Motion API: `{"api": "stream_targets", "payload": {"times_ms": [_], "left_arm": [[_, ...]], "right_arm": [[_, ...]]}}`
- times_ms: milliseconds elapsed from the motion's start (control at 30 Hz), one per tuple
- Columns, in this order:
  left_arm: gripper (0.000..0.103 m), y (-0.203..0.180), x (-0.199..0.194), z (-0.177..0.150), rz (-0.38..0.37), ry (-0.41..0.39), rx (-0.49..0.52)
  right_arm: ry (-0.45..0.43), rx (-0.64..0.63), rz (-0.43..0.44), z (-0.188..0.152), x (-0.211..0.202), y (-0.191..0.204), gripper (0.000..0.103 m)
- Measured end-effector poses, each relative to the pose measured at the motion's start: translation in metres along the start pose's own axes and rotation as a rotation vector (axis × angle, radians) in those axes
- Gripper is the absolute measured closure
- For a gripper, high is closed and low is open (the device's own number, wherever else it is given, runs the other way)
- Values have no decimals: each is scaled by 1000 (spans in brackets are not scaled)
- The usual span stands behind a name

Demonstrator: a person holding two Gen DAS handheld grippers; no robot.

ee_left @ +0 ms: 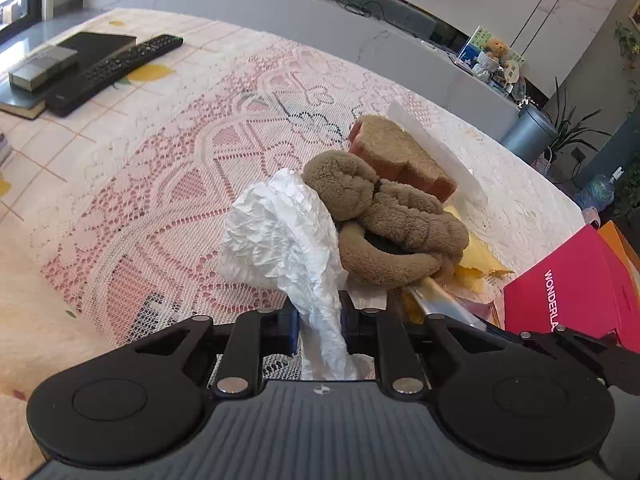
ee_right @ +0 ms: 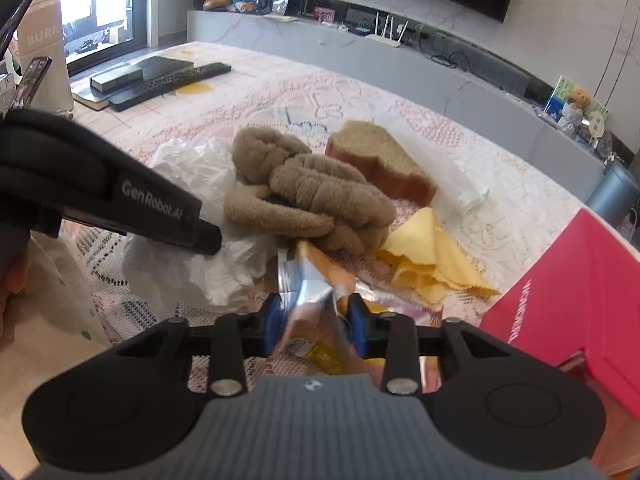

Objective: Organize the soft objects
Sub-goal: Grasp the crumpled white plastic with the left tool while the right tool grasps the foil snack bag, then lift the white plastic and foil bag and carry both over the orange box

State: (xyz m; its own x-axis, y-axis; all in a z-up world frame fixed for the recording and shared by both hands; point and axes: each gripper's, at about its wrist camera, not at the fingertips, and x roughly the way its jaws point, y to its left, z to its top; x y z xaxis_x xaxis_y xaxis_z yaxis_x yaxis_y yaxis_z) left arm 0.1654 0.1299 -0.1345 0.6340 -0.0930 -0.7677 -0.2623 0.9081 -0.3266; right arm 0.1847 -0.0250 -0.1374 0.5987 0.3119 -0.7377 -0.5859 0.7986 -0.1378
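My left gripper (ee_left: 319,322) is shut on a crumpled white plastic bag (ee_left: 280,236) and holds it just above the lace tablecloth; the bag also shows in the right wrist view (ee_right: 208,264). My right gripper (ee_right: 314,320) is shut on a shiny orange and silver snack packet (ee_right: 310,300). A brown plush toy (ee_left: 384,216) (ee_right: 316,196) lies just beyond both. Behind it lies a brown bread-shaped cushion (ee_left: 396,152) (ee_right: 380,160). A yellow cloth (ee_right: 428,260) (ee_left: 480,264) lies to the right.
A red box (ee_left: 576,288) (ee_right: 568,292) stands at the right edge. Two remotes (ee_left: 116,68) (ee_right: 168,80) and dark boxes lie at the far left. A white paper sheet (ee_left: 432,148) lies behind the cushion. The left gripper's body (ee_right: 120,196) crosses the right wrist view.
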Motion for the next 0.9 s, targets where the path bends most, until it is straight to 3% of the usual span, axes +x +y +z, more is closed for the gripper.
{"api": "stream_targets", "payload": {"times_ms": [233,633,800,900], "left_arm": [[86,-8,-31,-10,8,-54,33],[86,-22,-85,-25,10,-148,83],[86,-40,-104,-30,-14,-186,145],[86,-57,-115,-34,-40,-211,208]], "right_arm": [[-46,54,2,-4,-31,-1,76],[-209,118,2,-2,-109,-10,76],[-260,163,-20,-10,-137,-21,76],[-288,224,13,-16,-154,-31,76]]}}
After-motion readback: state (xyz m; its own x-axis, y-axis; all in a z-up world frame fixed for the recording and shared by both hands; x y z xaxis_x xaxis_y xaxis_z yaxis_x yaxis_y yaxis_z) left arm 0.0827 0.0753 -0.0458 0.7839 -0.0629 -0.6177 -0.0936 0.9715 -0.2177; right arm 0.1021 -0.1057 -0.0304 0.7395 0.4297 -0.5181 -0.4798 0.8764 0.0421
